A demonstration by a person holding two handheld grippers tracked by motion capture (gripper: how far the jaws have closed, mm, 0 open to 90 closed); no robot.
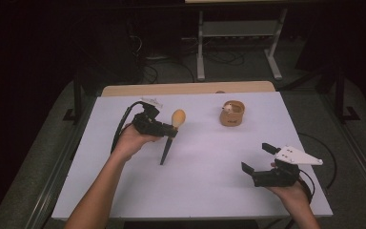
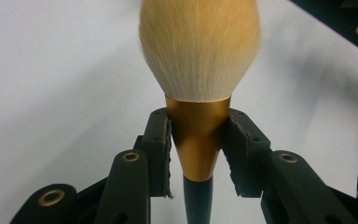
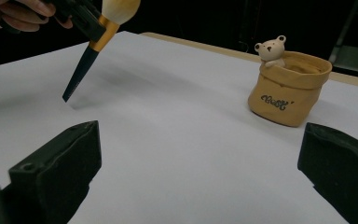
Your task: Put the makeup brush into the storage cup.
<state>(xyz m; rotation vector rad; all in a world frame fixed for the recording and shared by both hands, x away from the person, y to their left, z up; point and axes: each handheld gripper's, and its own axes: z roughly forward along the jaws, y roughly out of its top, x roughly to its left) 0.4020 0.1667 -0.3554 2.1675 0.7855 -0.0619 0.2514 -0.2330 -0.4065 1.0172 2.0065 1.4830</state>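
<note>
A makeup brush (image 1: 172, 129) with a cream bristle head, gold ferrule (image 2: 196, 140) and dark tapered handle hangs tilted above the white table (image 1: 195, 191), left of centre. My left gripper (image 1: 170, 130) is shut on its ferrule, pads (image 2: 164, 149) pressing both sides. The handle tip points down toward the table surface (image 3: 67, 97). A tan pouch-shaped holder (image 1: 232, 113) with a small bear figure (image 3: 271, 50) on its rim stands at the back right. My right gripper (image 1: 257, 157) stands open near the front right, nothing between its jaws.
The table's wooden far edge (image 1: 186, 88) shows behind the white top. Beyond it are a metal frame's legs (image 1: 200, 47) and cables on a dark floor. A cable (image 1: 121, 125) trails from the left gripper.
</note>
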